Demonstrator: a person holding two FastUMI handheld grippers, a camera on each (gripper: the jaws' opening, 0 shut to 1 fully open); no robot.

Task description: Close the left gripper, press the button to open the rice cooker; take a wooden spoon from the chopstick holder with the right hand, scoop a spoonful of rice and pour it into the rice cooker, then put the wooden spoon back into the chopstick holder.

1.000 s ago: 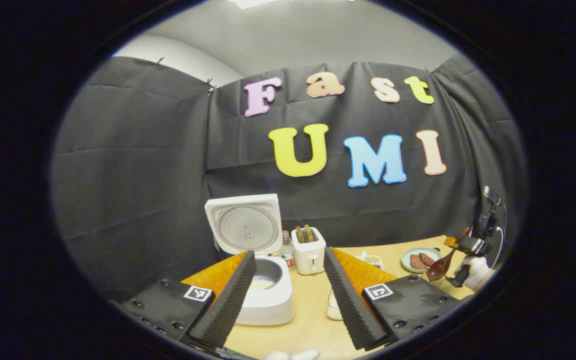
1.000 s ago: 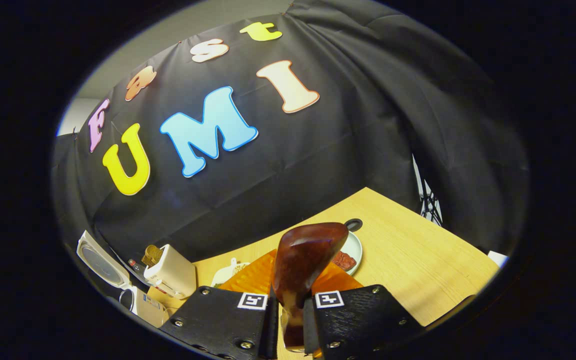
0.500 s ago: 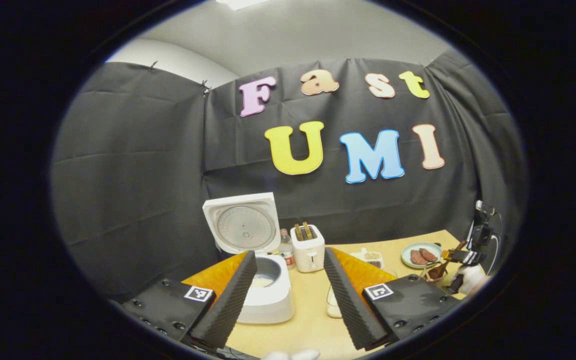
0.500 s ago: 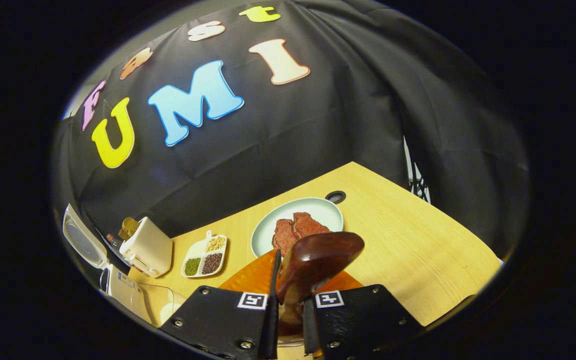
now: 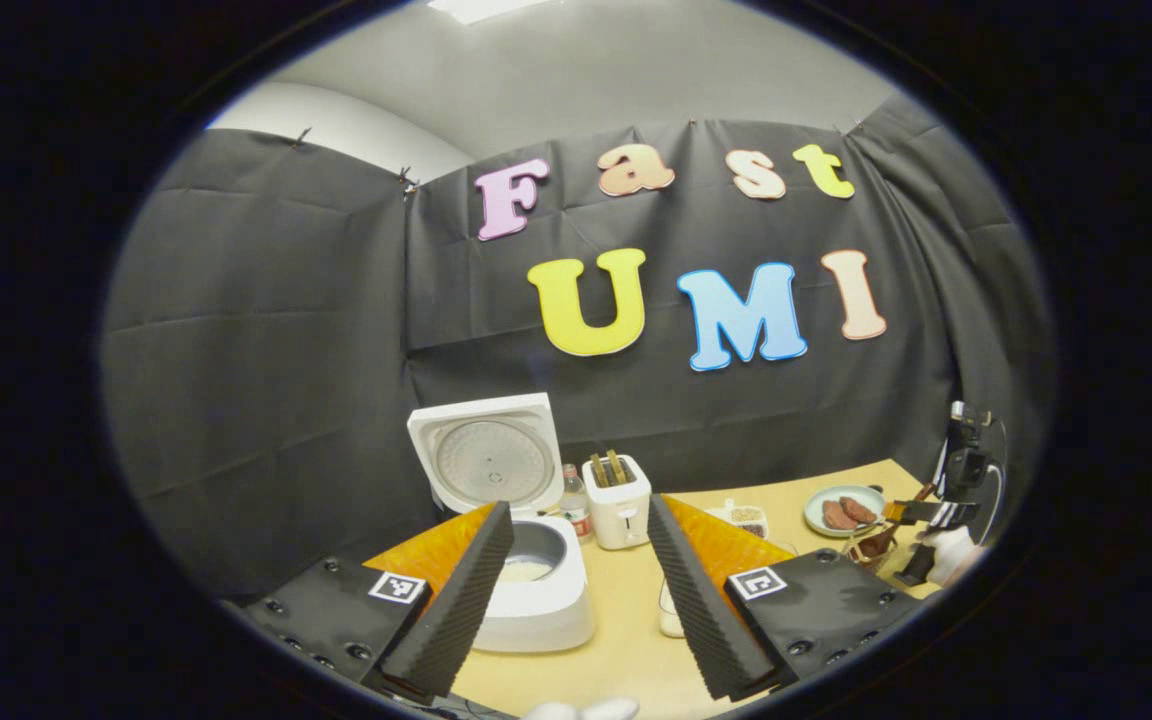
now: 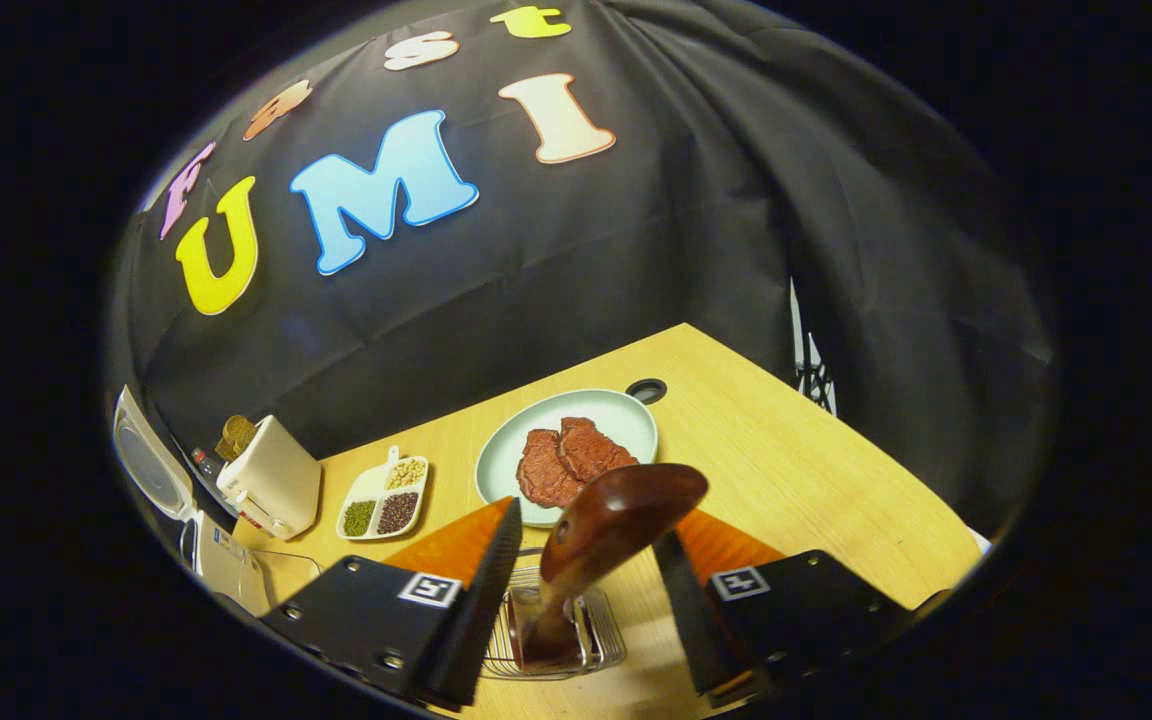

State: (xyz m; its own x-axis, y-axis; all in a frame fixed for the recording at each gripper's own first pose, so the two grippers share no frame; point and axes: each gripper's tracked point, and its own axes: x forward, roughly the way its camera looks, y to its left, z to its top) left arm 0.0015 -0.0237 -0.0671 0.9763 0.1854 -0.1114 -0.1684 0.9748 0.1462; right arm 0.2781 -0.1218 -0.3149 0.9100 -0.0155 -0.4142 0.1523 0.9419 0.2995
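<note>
The left gripper view looks level across the table (image 5: 626, 610) toward the cloth wall, with the open rice cooker (image 5: 521, 560) close beyond its fingers (image 5: 456, 610). The right gripper view tilts down, close above the chopstick holder (image 6: 556, 635) between its fingers (image 6: 476, 600). Both take in the toaster (image 5: 618, 503) and plate (image 6: 576, 435).

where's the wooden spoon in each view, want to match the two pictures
Left gripper view: the wooden spoon is small at the far right, beside the right gripper.
Right gripper view: bottom centre, standing in the chopstick holder, between the open fingers.
Shared landmark: the plate of meat behind it.
</note>
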